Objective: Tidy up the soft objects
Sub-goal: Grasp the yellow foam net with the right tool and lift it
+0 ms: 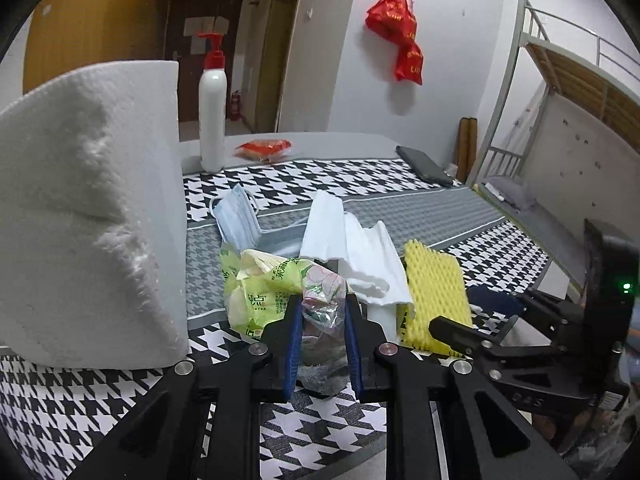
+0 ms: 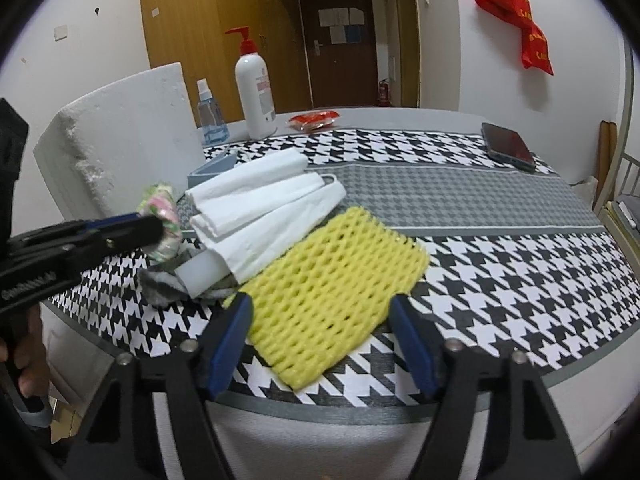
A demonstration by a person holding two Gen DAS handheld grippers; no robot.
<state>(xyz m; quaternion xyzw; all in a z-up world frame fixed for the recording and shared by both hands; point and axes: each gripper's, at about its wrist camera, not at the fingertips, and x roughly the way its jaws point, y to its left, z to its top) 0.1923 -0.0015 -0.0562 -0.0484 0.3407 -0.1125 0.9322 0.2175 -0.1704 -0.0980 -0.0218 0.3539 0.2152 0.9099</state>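
My left gripper [image 1: 323, 304] is shut on the crinkled clear end of a green tissue packet [image 1: 272, 292], which hangs a little above the houndstooth cloth [image 1: 328, 428]. The right wrist view shows that gripper [image 2: 154, 226] from the side, with the packet [image 2: 164, 204] at its tip. A yellow foam net [image 2: 332, 292] lies flat near the table's front edge. My right gripper [image 2: 319, 300] stands open around its near end, one blue pad close on each side. Folded white tissues [image 2: 260, 208] lie just behind the net. A blue face mask [image 1: 236, 220] lies farther back.
A big white foam block [image 1: 88, 208] stands at the left. Behind it are a pump bottle [image 2: 256, 96] and a small spray bottle [image 2: 212, 116]. A red packet [image 2: 314, 120] and a phone [image 2: 508, 146] lie at the far side. A small white block [image 2: 200, 276] rests on a grey cloth [image 2: 164, 288].
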